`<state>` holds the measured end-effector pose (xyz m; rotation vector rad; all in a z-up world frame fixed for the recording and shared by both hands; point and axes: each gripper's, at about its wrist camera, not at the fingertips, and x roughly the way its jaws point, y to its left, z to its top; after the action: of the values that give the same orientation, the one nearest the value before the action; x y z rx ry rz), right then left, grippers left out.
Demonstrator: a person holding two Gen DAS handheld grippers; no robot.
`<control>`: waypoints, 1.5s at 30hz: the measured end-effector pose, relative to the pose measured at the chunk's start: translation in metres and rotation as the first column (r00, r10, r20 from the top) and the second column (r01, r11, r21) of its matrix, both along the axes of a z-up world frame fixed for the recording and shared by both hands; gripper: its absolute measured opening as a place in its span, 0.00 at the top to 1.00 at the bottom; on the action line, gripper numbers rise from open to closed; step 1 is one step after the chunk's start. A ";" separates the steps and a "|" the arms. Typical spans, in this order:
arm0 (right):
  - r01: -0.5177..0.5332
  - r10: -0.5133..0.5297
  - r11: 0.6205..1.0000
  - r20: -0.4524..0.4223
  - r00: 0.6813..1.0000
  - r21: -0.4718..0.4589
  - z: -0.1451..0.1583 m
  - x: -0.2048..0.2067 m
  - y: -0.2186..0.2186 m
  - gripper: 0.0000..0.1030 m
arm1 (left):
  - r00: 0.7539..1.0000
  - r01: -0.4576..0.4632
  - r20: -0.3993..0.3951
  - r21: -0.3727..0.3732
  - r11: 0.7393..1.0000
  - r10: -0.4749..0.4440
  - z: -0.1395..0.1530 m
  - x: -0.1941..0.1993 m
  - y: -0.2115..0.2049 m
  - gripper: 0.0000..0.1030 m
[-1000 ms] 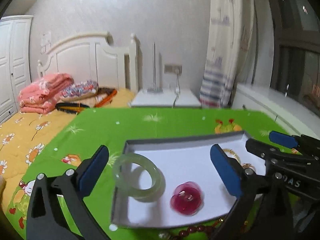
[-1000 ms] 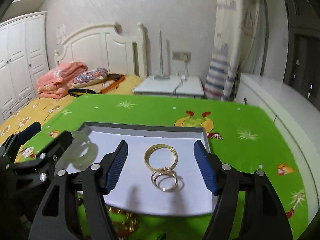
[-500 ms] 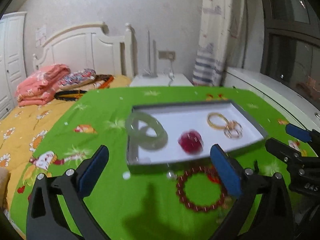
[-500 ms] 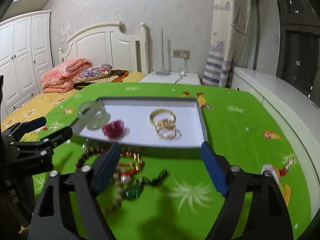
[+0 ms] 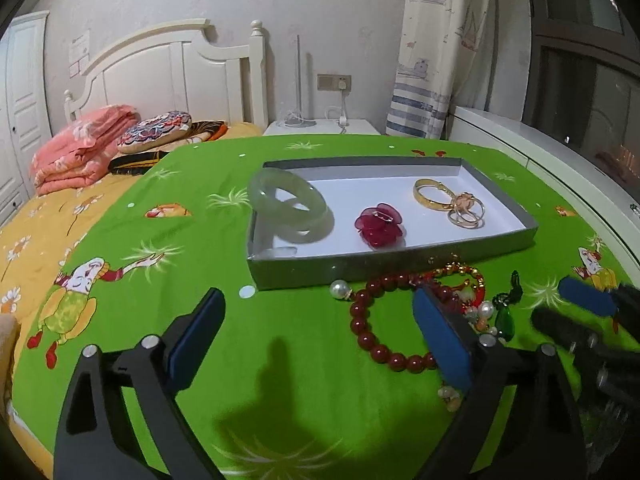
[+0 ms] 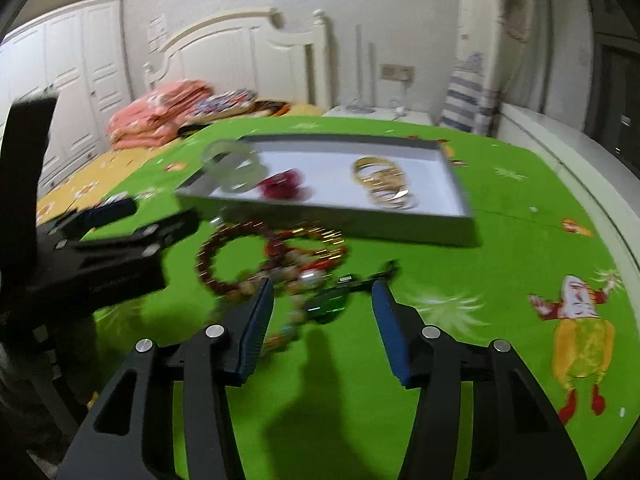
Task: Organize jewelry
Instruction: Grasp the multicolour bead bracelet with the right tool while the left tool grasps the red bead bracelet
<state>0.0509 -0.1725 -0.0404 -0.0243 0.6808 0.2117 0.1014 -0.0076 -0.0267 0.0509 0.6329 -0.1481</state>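
A grey shallow box [image 5: 360,270] [image 6: 340,222] sits on the green cloth. Inside it lie a pale jade bangle [image 5: 290,206] [image 6: 234,172], a red flower clip [image 5: 379,226] [image 6: 282,184] and gold rings [image 5: 448,202] [image 6: 384,182]. In front of the box lie a red bead bracelet [image 5: 372,330] [image 6: 224,254], a pile of mixed beads and pearls [image 5: 466,292] [image 6: 304,256], and a green pendant [image 5: 505,314] [image 6: 332,304]. My left gripper [image 5: 316,340] is open and empty, short of the bracelet. My right gripper [image 6: 322,320] is open around the green pendant, above it.
The table's right edge meets a white ledge [image 5: 560,148]. A bed with pink blankets [image 5: 80,148] lies left beyond the cloth. A nightstand [image 5: 320,128] stands at the back. The left gripper's body [image 6: 100,256] shows at the left of the right wrist view.
Both grippers have pulled back from over the box toward the near edge of the table. The loose bracelets and pendant in front of the box have come into view.
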 end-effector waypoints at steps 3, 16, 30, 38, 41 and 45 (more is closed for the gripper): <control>-0.055 0.054 0.998 -0.031 0.998 -0.014 -0.007 -0.002 0.020 0.53 | 1.000 -0.029 0.003 -0.018 0.999 0.030 0.002 0.001 0.007 0.13; -0.089 0.079 0.992 -0.103 0.991 -0.093 -0.022 0.013 0.059 0.80 | 0.999 -0.042 0.034 0.012 0.999 0.041 0.004 -0.005 0.018 0.22; 0.079 -0.081 0.995 -0.036 0.996 -0.058 -0.013 0.005 -0.007 0.89 | 0.992 0.098 -0.073 -0.016 0.995 -0.099 -0.007 -0.001 -0.025 0.35; 0.074 -0.075 0.997 -0.019 0.997 -0.022 -0.012 -0.005 -0.016 0.89 | 0.975 0.210 -0.087 0.084 0.974 -0.202 -0.016 -0.008 -0.067 0.69; 0.073 -0.073 0.997 -0.013 0.997 -0.015 -0.012 -0.008 -0.017 0.89 | 0.967 0.233 -0.122 0.066 0.970 -0.224 -0.020 -0.004 -0.068 0.74; 0.072 -0.072 0.997 -0.011 0.997 -0.009 -0.011 -0.008 -0.018 0.89 | 0.937 0.332 -0.155 0.123 0.935 -0.312 -0.028 -0.011 -0.083 0.75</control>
<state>0.0431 -0.1903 -0.0517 -0.0069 0.6924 0.1396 0.0907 -0.0910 -0.0550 0.2915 0.7661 -0.4262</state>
